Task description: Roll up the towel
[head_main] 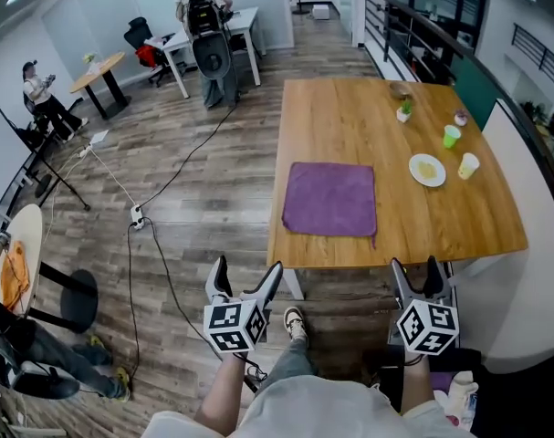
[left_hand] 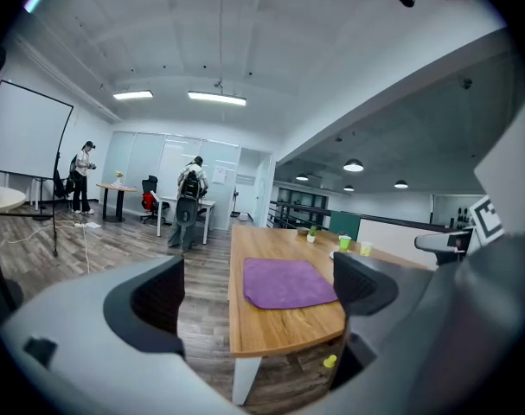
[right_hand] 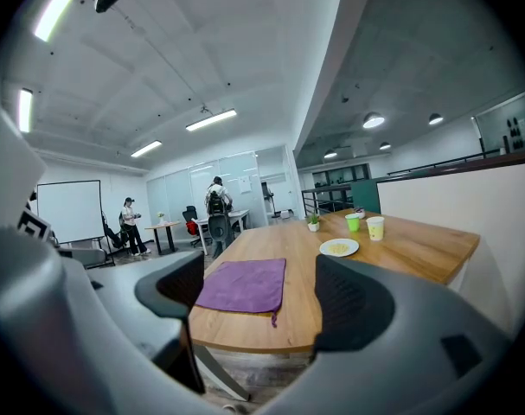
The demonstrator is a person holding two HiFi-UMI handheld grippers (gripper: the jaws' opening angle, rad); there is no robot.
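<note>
Both gape empty: left gripper, right gripper; head view alone shows towel whole.

Plate contents too small to ID (yellowish smth).

The left gripper and right gripper are held out in front of the body, side by side and well apart. Both point forward and slightly down. Each has its jaws spread wide, gripping nothing. The left forearm and right forearm reach in from below.
</note>
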